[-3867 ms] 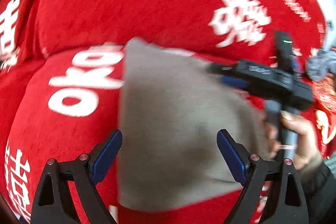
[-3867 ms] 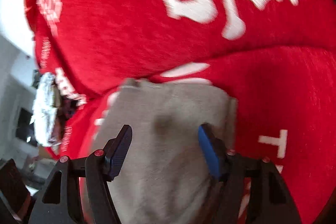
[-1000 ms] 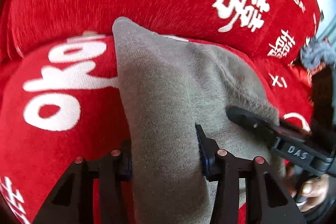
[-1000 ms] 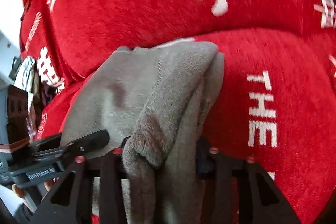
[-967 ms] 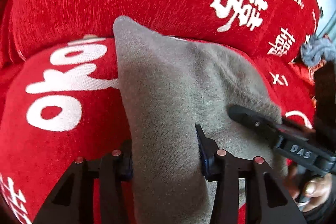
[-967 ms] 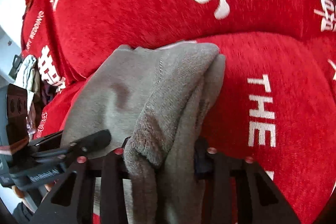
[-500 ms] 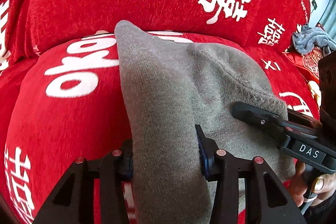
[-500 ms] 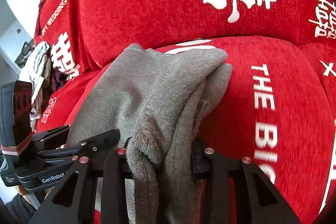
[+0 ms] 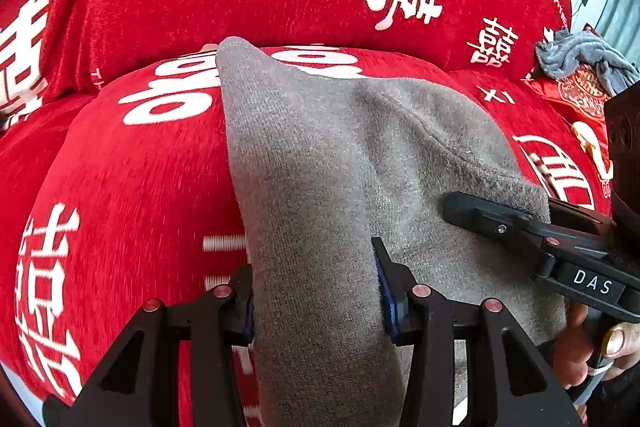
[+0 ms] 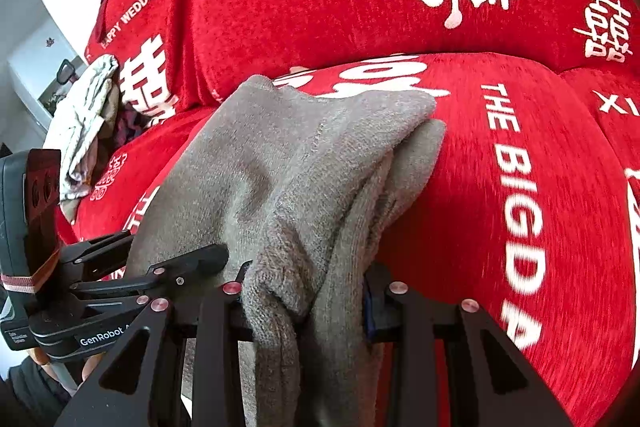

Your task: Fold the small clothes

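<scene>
While it drapes over the red plush sofa cushion with white lettering (image 9: pixel 132 163), the grey knitted garment (image 9: pixel 320 155) is clamped in the left gripper (image 9: pixel 314 287) | right gripper (image 9: pixel 500 223) bites its right edge; crumpled blue-grey cloth (image 9: pixel 580 57) far right | right view: right gripper (image 10: pixel 304 291) pinches the bunched near fold (image 10: pixel 304 195); pale crumpled cloth (image 10: pixel 86 115) far left

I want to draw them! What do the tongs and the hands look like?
Both tongs, left tongs and right tongs, are black, with triangle-shaped cut-outs, small red round rivets and blue pads. White letters read "DAS" on the right one and "GenRobot" on the left. The right hand wears a dark sleeve.
</scene>
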